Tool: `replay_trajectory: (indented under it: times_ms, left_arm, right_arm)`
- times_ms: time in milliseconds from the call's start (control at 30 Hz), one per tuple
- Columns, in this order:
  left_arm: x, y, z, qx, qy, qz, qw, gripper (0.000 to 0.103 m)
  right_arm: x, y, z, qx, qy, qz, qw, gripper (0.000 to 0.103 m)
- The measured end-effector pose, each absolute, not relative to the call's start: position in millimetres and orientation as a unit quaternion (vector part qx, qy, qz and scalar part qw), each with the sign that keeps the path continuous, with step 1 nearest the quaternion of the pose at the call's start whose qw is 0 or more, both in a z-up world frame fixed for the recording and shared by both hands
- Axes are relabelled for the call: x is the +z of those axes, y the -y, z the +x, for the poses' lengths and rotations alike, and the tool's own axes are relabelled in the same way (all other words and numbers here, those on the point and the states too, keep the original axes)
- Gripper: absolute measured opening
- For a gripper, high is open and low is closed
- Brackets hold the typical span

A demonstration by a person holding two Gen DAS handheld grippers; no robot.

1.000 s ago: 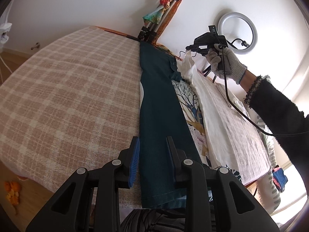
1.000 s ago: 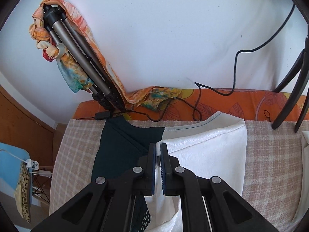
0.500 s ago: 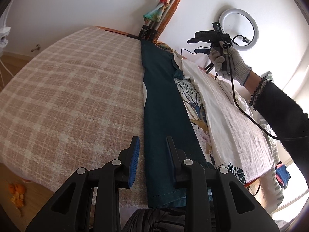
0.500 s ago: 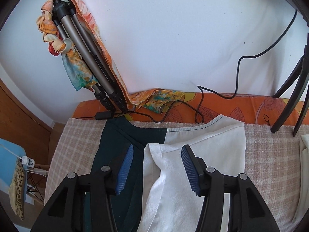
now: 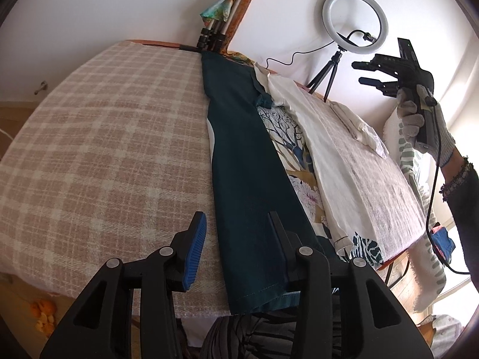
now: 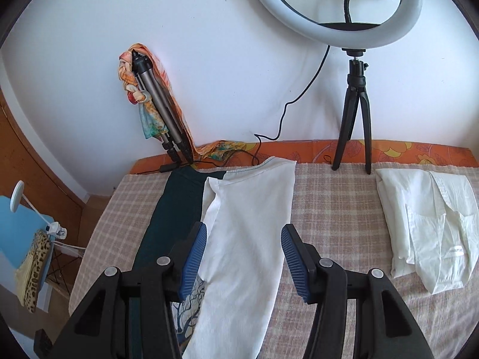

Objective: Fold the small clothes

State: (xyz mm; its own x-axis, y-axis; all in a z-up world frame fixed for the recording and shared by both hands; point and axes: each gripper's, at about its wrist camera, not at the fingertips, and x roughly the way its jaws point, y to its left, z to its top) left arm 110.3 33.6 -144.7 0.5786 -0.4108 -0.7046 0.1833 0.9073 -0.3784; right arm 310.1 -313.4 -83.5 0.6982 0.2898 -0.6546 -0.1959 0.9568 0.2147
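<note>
White cloth [image 6: 251, 239] lies folded on the checked blanket [image 6: 335, 209], overlapping the teal cloth [image 5: 248, 164]. Only the right view shows a shirt [image 6: 428, 224] at 3 o'clock. Right gripper [image 6: 244, 257] and left gripper [image 5: 236, 233] hang spread, empty.

Bystanding items around a pink-and-cream checked woven blanket [image 6: 335, 209]

The blanket is spread over an orange floral-printed sheet [image 6: 389, 151], whose edge is exposed along the white wall [image 6: 224, 59]. A white ring light on a small black tripod [image 6: 354, 101] is stood at the blanket's far edge, and a thin black cable [image 6: 292, 101] is trailed from it down to the sheet. A folded grey-legged tripod [image 6: 161, 110] is leaned against the wall, with an orange, teal and red patterned scarf [image 6: 149, 116] draped around it. At the left, a leopard-print item [image 6: 34, 272] is laid on a light blue surface [image 6: 12, 224]; orange scraps [image 5: 43, 314] are seen on the wooden floor.
</note>
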Motion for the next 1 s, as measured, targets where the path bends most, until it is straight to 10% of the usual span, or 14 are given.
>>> replay_trajectory:
  times_ms: [833, 1000]
  left_arm:
    - [-171.5, -36.6, 89.3, -0.186, -0.48, -0.191, 0.836, 0.036]
    - [-177.4, -32.8, 90.0, -0.193, -0.483, -0.189, 0.833, 0.005]
  right_arm:
    - [-262.7, 301.4, 80.6, 0.232, -0.511, 0.055, 0.826, 0.031]
    - [-265.5, 299.7, 80.7, 0.228, -0.51, 0.051, 0.827, 0.003]
